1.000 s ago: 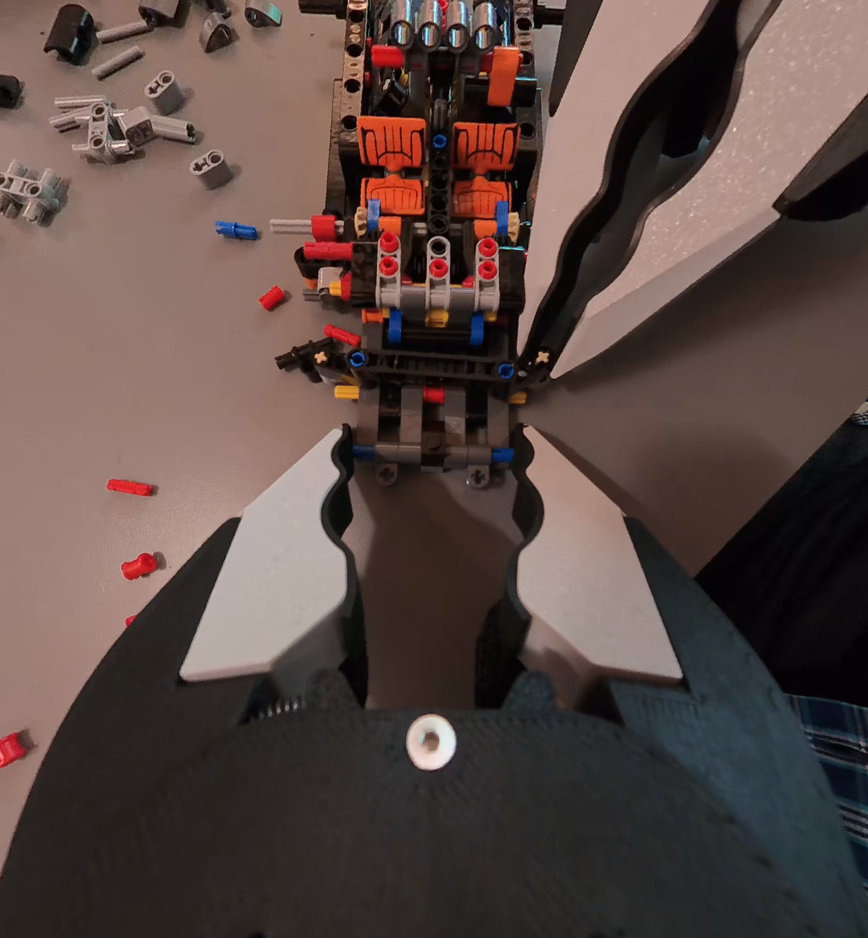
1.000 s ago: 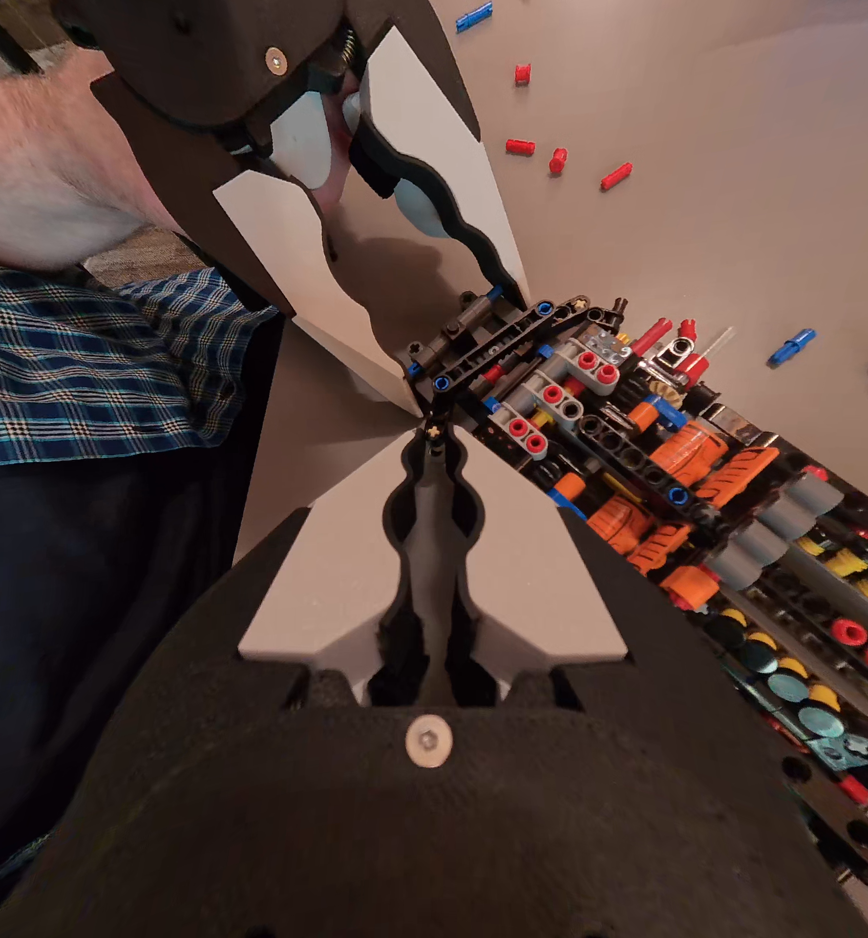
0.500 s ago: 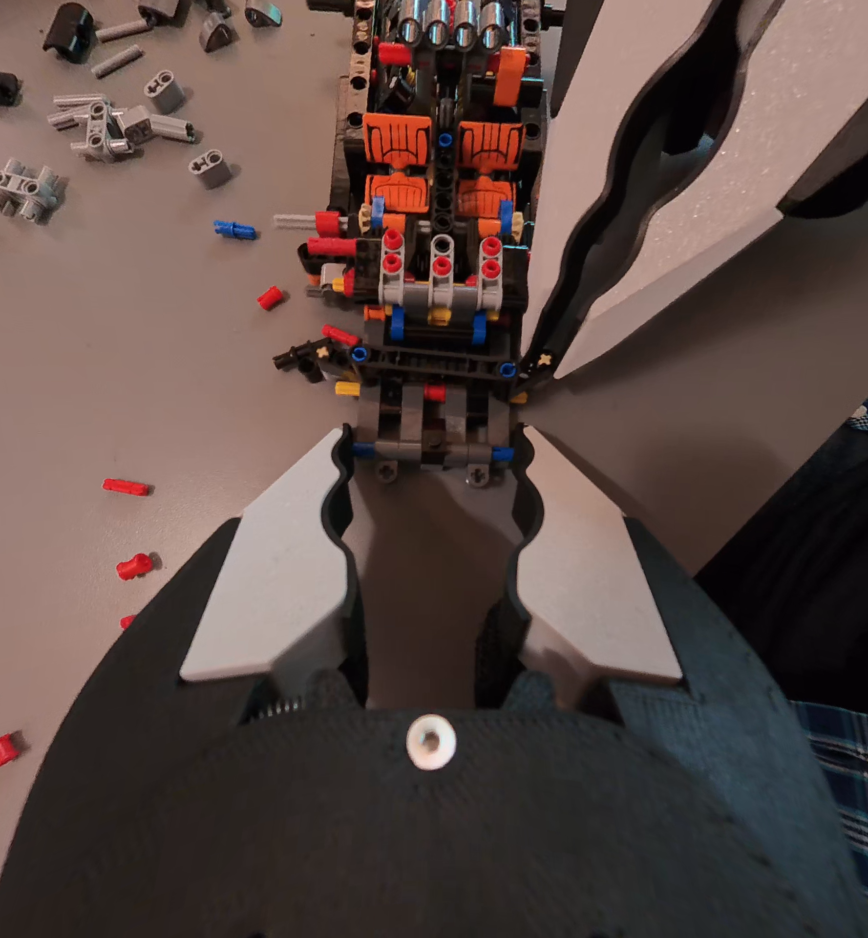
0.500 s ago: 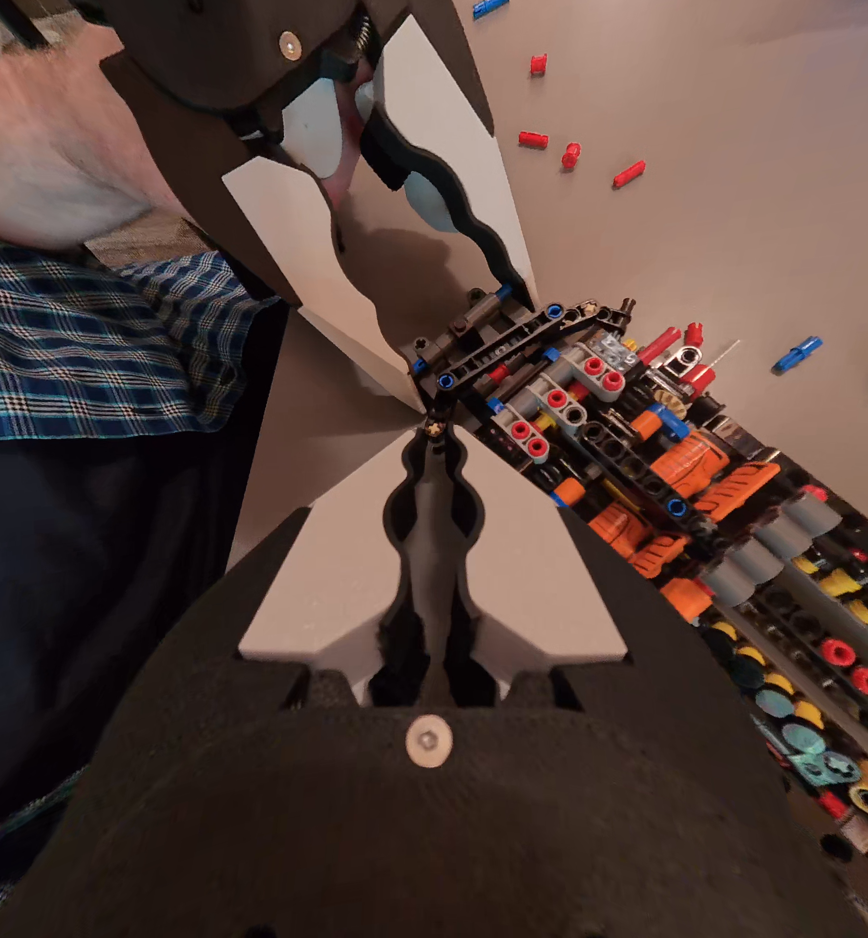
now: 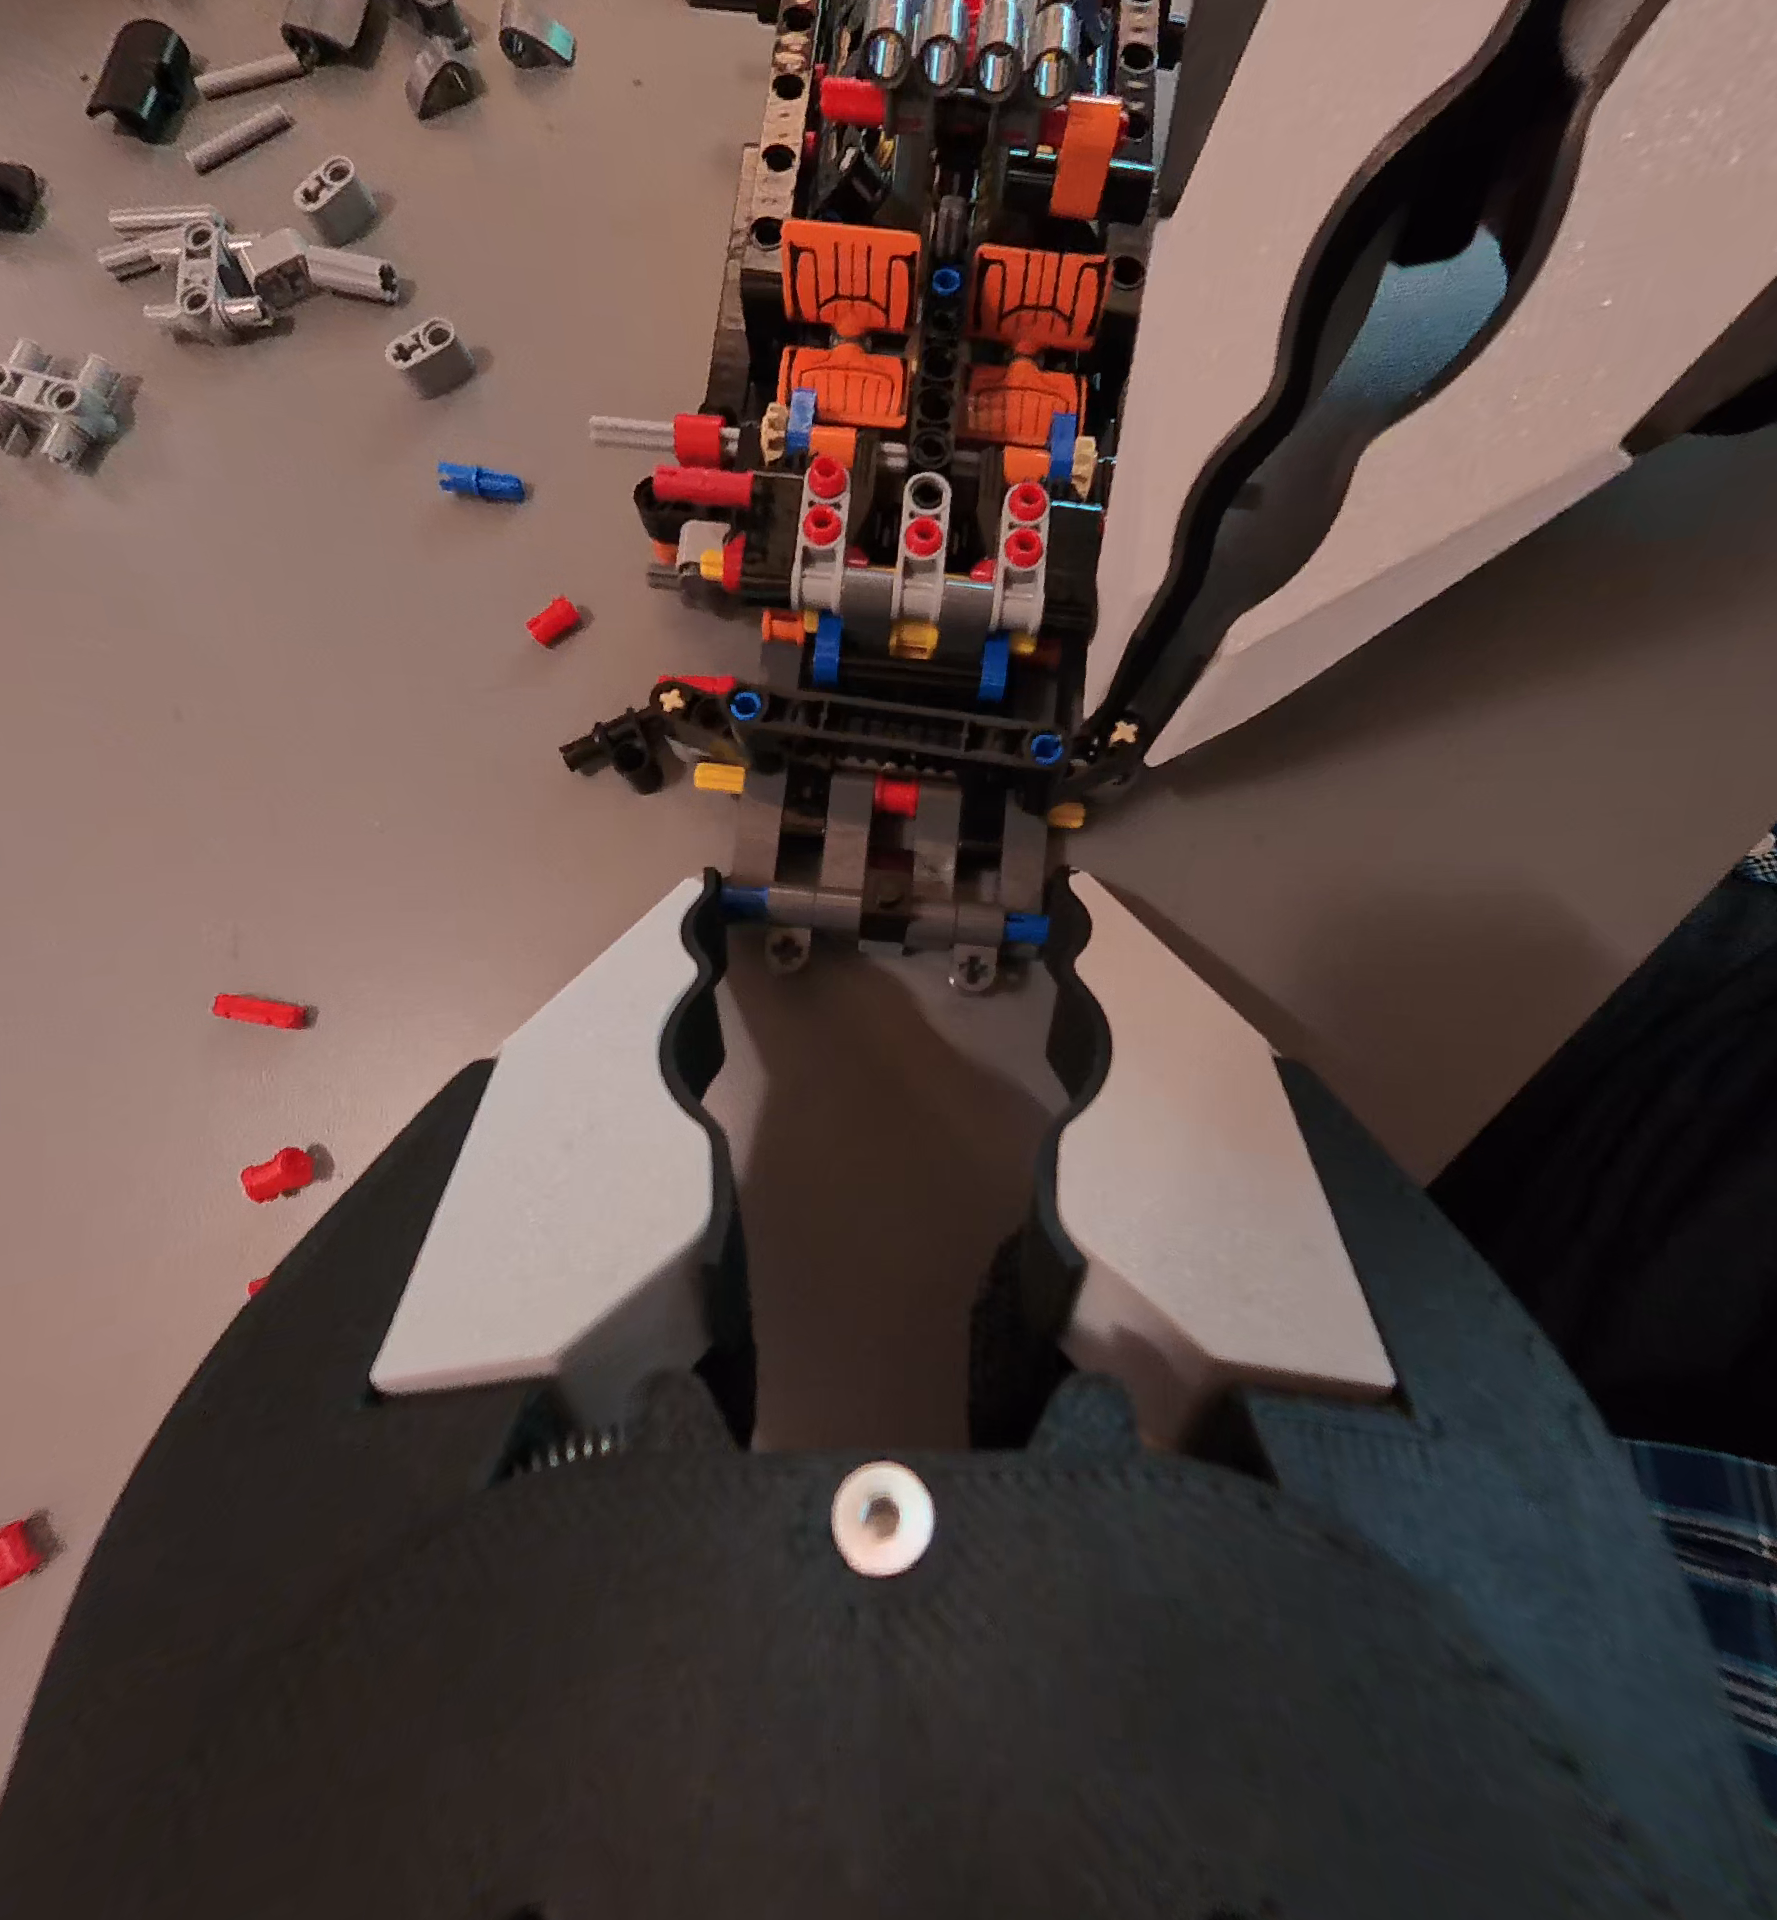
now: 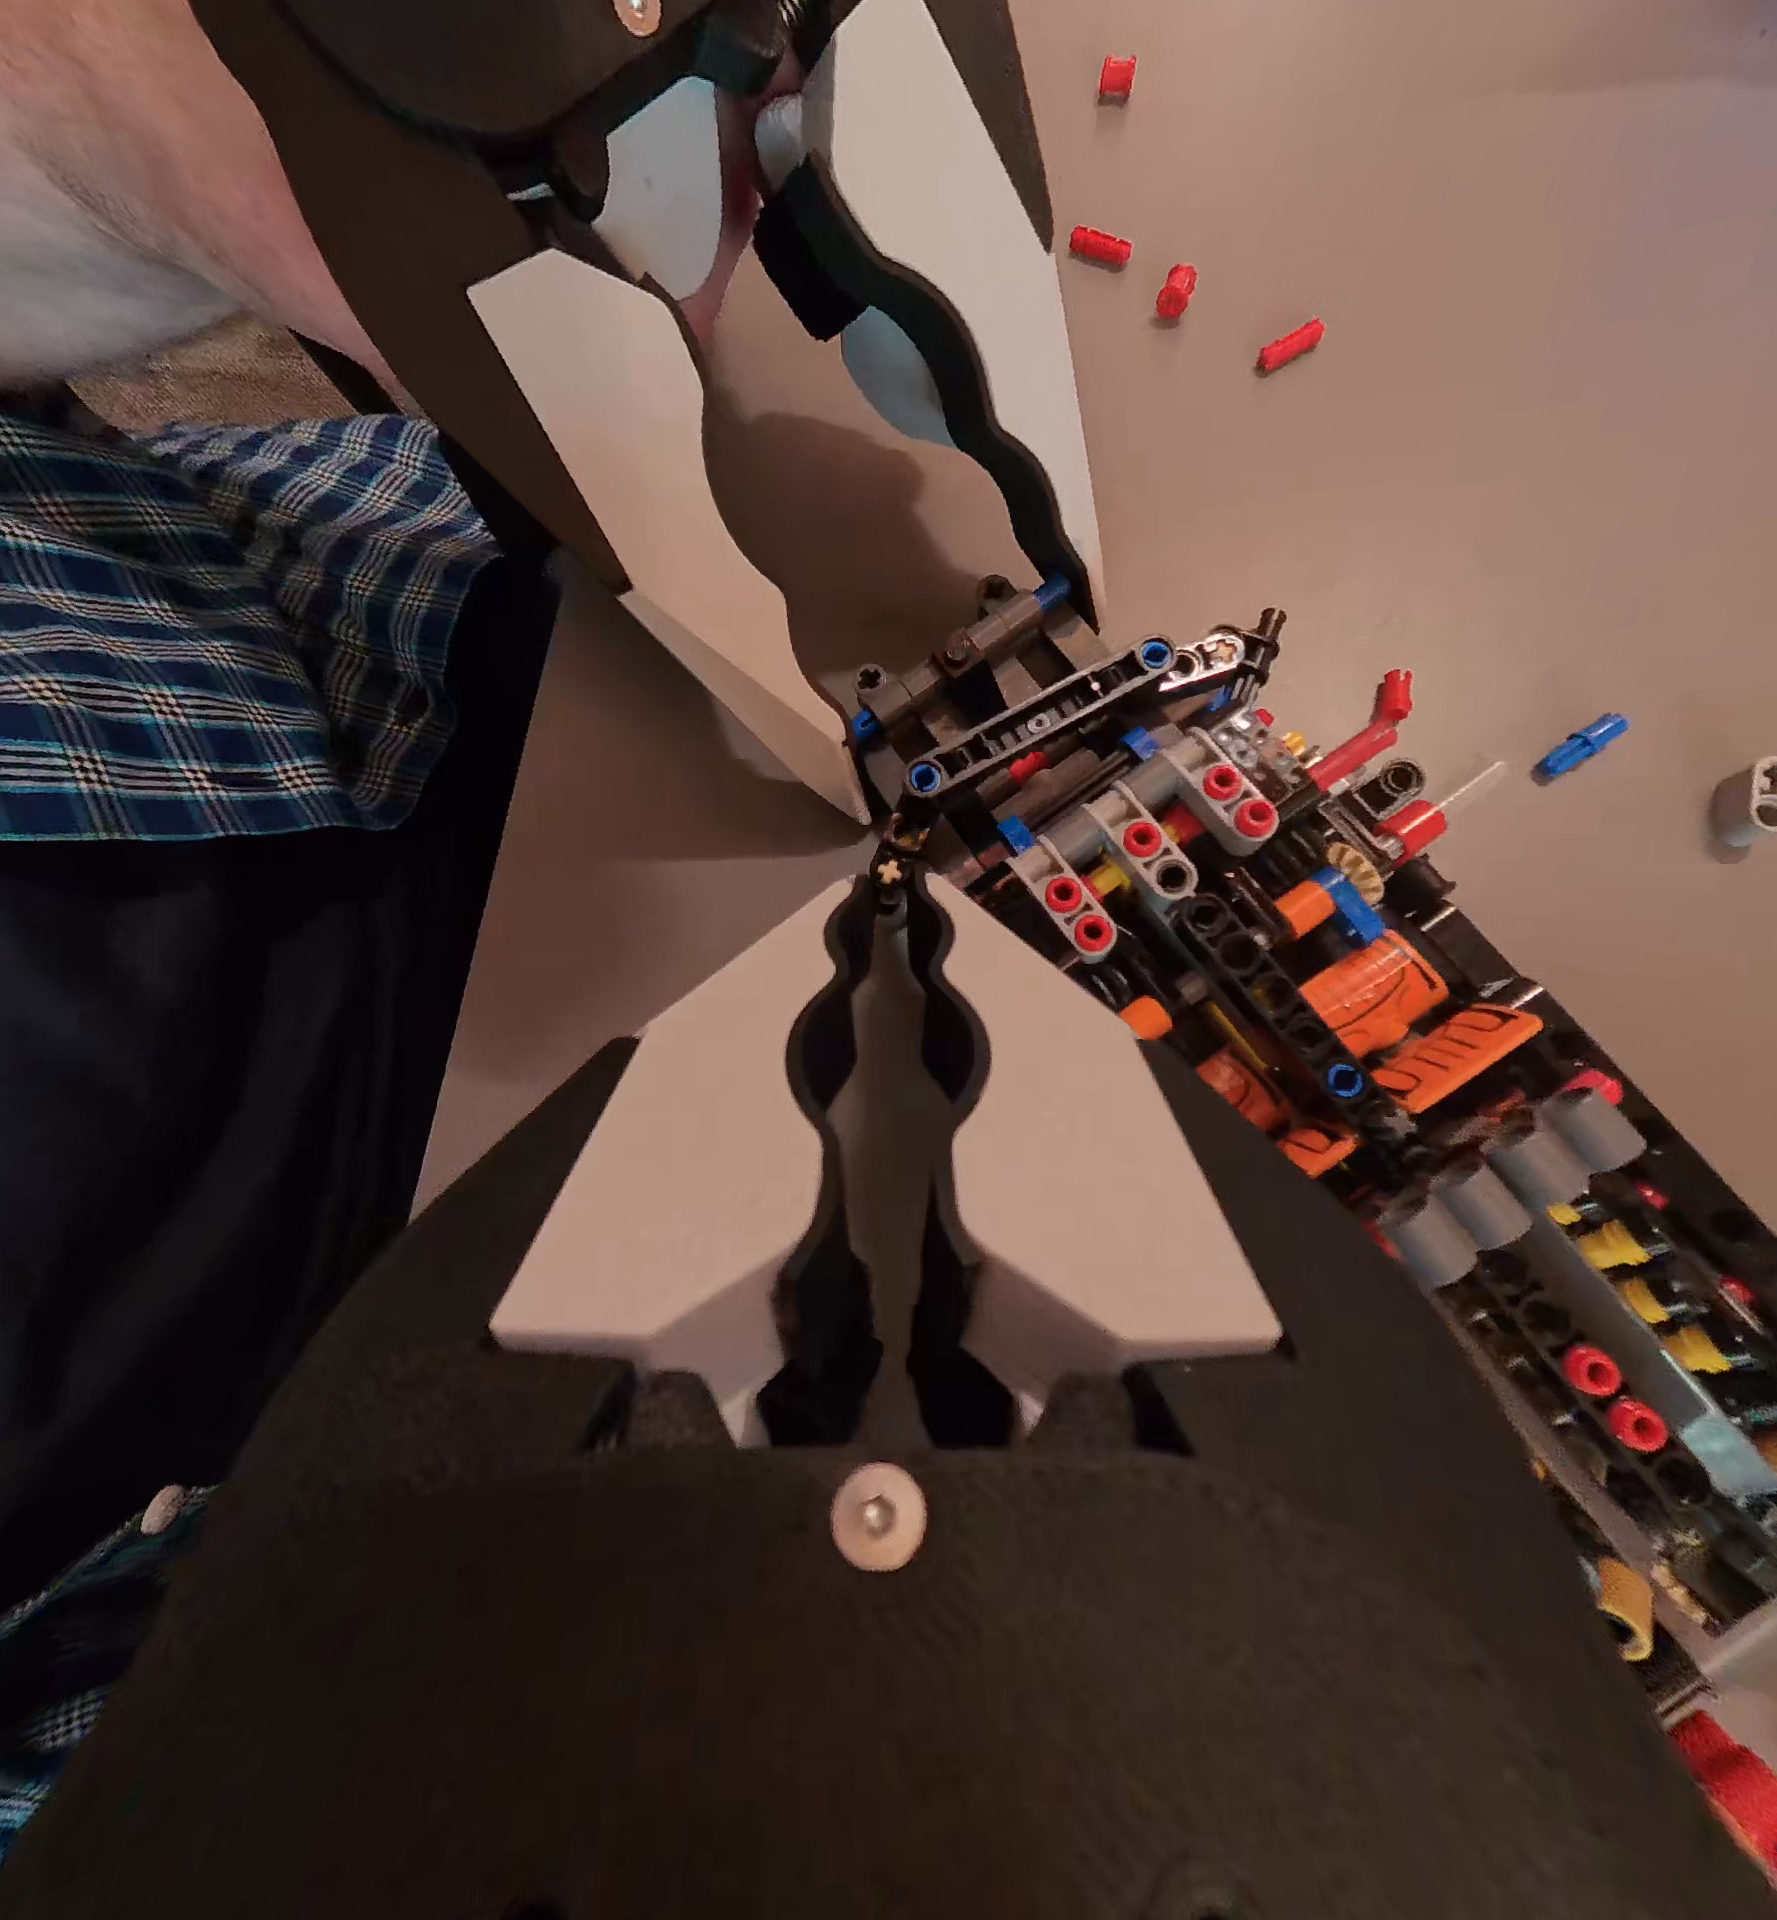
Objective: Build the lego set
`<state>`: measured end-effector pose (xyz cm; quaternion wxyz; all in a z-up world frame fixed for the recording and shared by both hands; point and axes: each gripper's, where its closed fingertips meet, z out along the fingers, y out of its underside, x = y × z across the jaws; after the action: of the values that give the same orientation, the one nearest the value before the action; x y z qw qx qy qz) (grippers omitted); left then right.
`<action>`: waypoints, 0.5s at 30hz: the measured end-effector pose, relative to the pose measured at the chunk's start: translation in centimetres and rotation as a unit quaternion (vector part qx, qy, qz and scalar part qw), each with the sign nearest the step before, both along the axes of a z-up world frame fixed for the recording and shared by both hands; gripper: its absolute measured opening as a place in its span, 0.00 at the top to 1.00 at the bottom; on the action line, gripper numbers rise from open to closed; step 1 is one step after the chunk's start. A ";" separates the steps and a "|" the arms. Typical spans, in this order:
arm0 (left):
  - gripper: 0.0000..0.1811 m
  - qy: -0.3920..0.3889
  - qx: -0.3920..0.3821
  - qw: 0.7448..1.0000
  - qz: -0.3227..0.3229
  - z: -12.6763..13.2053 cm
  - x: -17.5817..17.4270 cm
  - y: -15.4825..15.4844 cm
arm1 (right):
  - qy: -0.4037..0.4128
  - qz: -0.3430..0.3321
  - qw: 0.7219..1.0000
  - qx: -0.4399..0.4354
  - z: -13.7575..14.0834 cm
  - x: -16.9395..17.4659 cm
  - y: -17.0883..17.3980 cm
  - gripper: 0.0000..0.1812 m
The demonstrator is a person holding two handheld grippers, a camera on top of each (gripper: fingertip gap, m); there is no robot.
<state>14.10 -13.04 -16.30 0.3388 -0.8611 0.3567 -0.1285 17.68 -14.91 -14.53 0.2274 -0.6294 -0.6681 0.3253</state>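
Observation:
The lego model (image 5: 925,520) is a long Technic car chassis with orange seats, lying on the grey table (image 5: 344,790). My left gripper (image 5: 884,914) clamps its near end, one fingertip on each blue pin of the grey crossbar. My right gripper (image 6: 889,883) is shut on a small black connector with a tan cross axle (image 6: 891,868) at the right end of the black beam (image 6: 1040,717). That pinch also shows in the left wrist view (image 5: 1123,732). The left gripper (image 6: 967,675) and the model (image 6: 1279,935) show in the right wrist view.
Loose red pins (image 5: 260,1010) and a blue pin (image 5: 482,480) lie on the table left of the model. Grey connectors (image 5: 53,400) and black parts (image 5: 136,62) sit at the far left. A person's plaid shirt (image 6: 136,623) is at the table's near edge.
The right gripper has swung around its tip while staying pinched on the black connector, so the left gripper sits higher in its view. The left gripper's hold on the model is unchanged.

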 end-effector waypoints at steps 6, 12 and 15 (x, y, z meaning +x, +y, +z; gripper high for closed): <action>0.66 -0.001 0.000 1.000 -0.001 0.0 0.1 0.0 | -0.016 0.001 1.000 0.014 0.0 0.3 0.1 0.98; 0.67 -0.002 0.000 1.000 0.005 0.0 0.0 0.1 | -0.014 0.003 1.000 0.006 0.0 0.5 0.0 0.98; 0.67 0.002 0.007 1.000 0.015 0.1 -0.3 0.4 | -0.017 0.016 1.000 -0.003 -0.2 0.5 -0.7 1.00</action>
<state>13.76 -12.66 -16.23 0.3462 -0.8640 0.3456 -0.1189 18.14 -15.61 -14.74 0.2089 -0.6251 -0.6804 0.3203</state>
